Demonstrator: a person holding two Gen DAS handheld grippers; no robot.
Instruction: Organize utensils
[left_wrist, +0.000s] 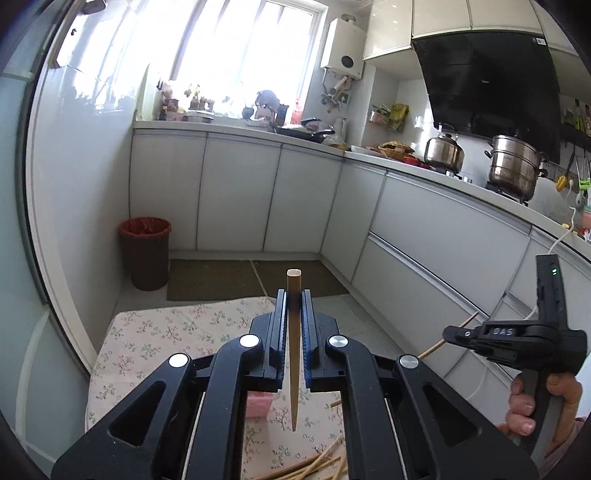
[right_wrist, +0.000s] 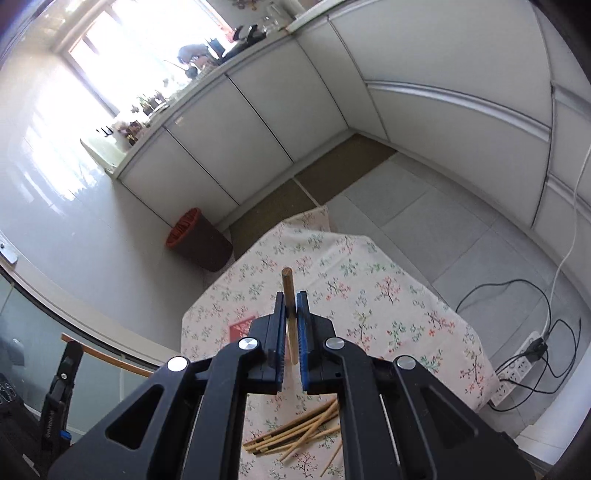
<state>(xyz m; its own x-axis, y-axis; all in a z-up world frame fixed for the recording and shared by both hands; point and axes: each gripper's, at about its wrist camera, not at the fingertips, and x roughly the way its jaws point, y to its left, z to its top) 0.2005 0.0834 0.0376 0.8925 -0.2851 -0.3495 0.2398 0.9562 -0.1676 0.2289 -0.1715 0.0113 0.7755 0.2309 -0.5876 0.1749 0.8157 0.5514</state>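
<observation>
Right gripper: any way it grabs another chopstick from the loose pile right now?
Probably not. The right gripper is already shut on a chopstick; the loose pile lies unobstructed on the floral tablecloth below, but the jaws are occupied.

A slender, tapered bamboo chopstick (left_wrist: 294, 343) stands upright at lower centre of the left wrist view, square end up, point down. A second bamboo chopstick (right_wrist: 290, 314), round-ended, stands upright at centre of the right wrist view. A loose pile of bamboo chopsticks (right_wrist: 295, 432) lies criss-crossed at bottom centre.
</observation>
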